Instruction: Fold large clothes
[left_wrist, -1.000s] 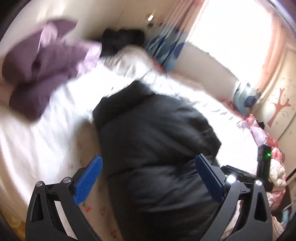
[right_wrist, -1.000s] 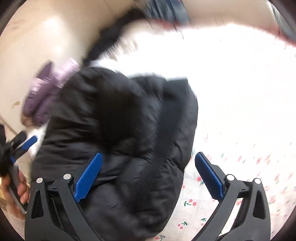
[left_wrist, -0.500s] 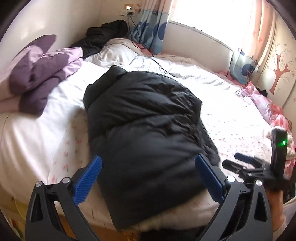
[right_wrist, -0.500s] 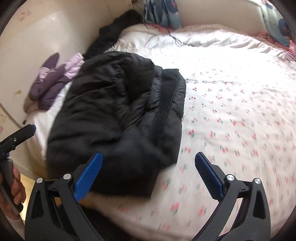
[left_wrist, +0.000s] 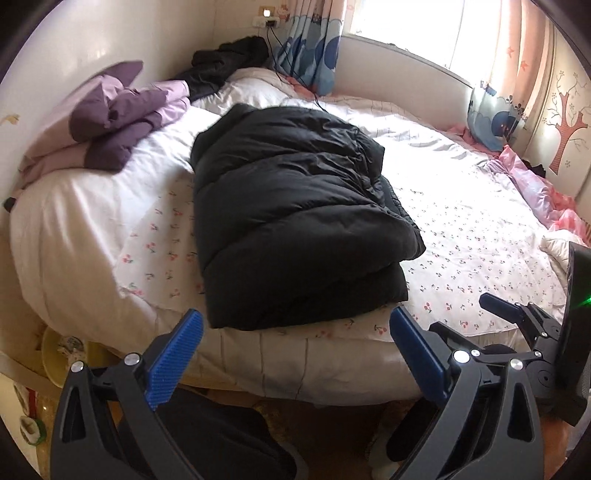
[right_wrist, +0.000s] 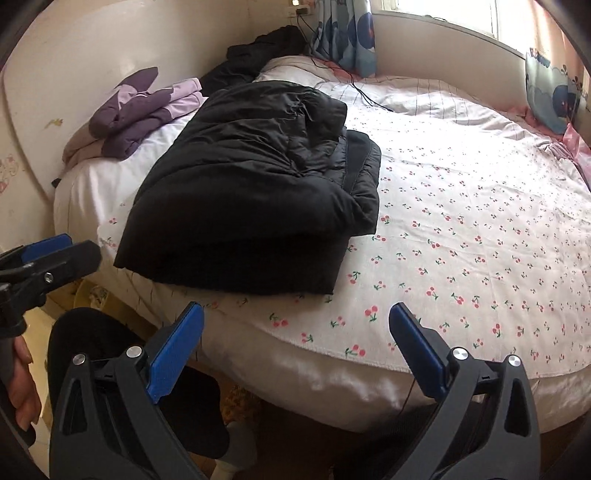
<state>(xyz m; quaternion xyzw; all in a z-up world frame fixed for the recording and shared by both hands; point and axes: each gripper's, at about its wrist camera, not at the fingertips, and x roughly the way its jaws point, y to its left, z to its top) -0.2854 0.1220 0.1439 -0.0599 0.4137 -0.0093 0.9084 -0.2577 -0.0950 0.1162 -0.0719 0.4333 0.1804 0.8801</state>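
A black puffer jacket (left_wrist: 291, 214) lies folded in a thick bundle on the bed (left_wrist: 480, 236), close to its near edge. It also shows in the right wrist view (right_wrist: 255, 192). My left gripper (left_wrist: 295, 354) is open and empty, held off the bed just below the jacket's near edge. My right gripper (right_wrist: 295, 350) is open and empty, held off the bed's edge to the right of the jacket. The right gripper also shows at the right of the left wrist view (left_wrist: 517, 317). The left gripper shows at the left of the right wrist view (right_wrist: 48, 254).
A purple and lilac garment (left_wrist: 122, 122) lies folded at the bed's far left by the headboard. Another black garment (left_wrist: 229, 62) lies at the back by a white pillow (left_wrist: 255, 92). A cable (right_wrist: 365, 96) runs across the sheet. Pink bedding (left_wrist: 535, 192) sits at the right.
Both grippers have pulled back from above the jacket to off the bed's near edge. The jacket now lies still in its folded bundle.
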